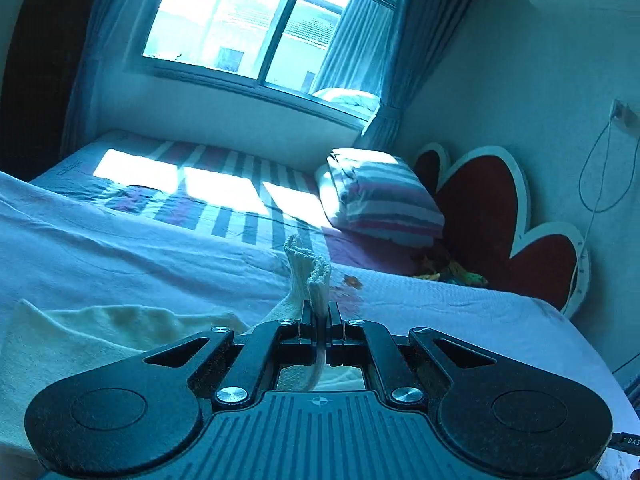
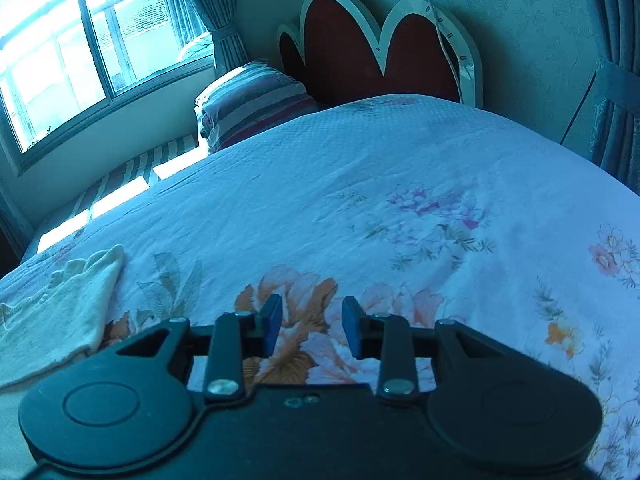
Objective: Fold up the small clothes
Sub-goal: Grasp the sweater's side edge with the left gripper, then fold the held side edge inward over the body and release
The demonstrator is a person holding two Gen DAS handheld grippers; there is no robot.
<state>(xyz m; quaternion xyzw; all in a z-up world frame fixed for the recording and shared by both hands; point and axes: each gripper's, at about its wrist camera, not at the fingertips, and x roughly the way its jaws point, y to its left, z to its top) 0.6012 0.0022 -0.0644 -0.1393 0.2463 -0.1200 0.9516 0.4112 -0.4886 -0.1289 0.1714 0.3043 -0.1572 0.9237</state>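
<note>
Left gripper [image 1: 320, 312] clenched on cream garment [image 1: 308, 276], ribbed edge poking up. Right gripper [image 2: 312, 326] released, empty. Soft, light, floppy; best pinched at hem corners

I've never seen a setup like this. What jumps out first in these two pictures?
The left gripper is shut on a cream sock, its ribbed cuff sticking up past the fingers. The right gripper is open and empty above the floral bedspread, with a cream garment lying flat to its left. Behind the bed stands a red, white-edged scalloped headboard, beside a bright window.
</note>
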